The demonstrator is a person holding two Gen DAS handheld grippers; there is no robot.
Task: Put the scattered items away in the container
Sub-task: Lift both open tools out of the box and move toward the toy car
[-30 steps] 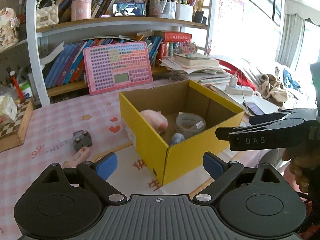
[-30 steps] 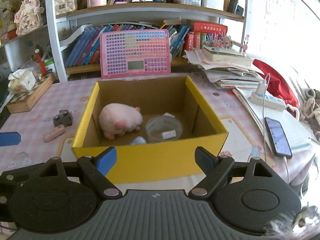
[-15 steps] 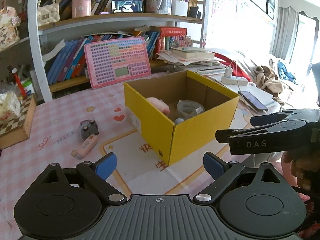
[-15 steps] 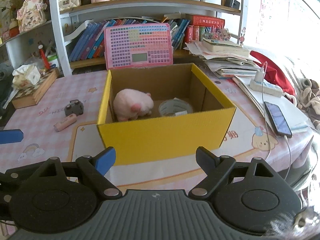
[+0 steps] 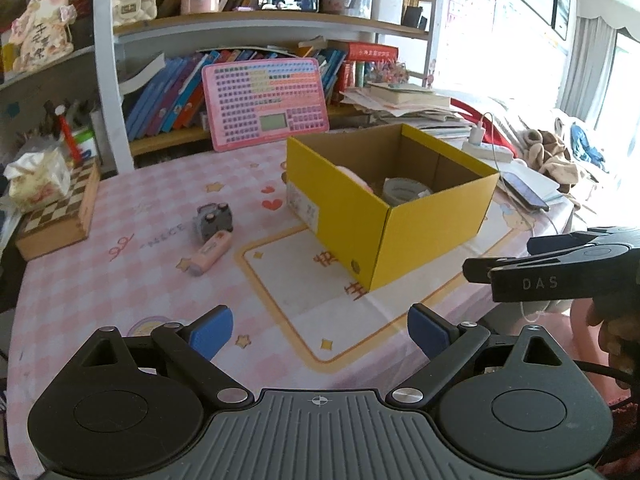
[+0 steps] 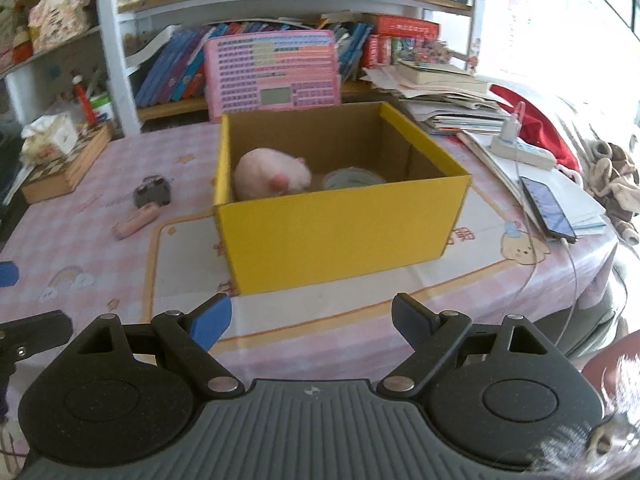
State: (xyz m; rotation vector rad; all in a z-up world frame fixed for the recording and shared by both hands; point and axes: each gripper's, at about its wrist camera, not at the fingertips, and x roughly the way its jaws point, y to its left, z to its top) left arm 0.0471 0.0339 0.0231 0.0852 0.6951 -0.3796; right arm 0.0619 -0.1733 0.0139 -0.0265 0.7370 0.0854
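The left gripper [image 5: 320,334] has its jaws wide apart and nothing is between them. The right gripper [image 6: 308,322] is wide too, and it holds nothing.

Just ahead of the right gripper sits the yellow box [image 6: 340,228]. It is near but not touching. Inside the box lie a pink plush [image 6: 272,176] and a tape roll [image 6: 352,178], side by side.

From the left gripper, the box [image 5: 432,224] is ahead and a bit to the right. Ahead and to the left, well apart from the box, two things are not yet put away. One is a small grey toy [image 5: 214,220]. The other is a pink stick [image 5: 210,254], which lies just in front of the toy and looks like it touches it.

So I think the job is partly done, and this is the gap between two picks. Both hands are free. The left gripper is closer to the stick and the toy, so it looks like the one to go next. It would need to reach ahead and left, come down over one thing, and close on that one alone. They sit so close that grabbing only one could be tricky.
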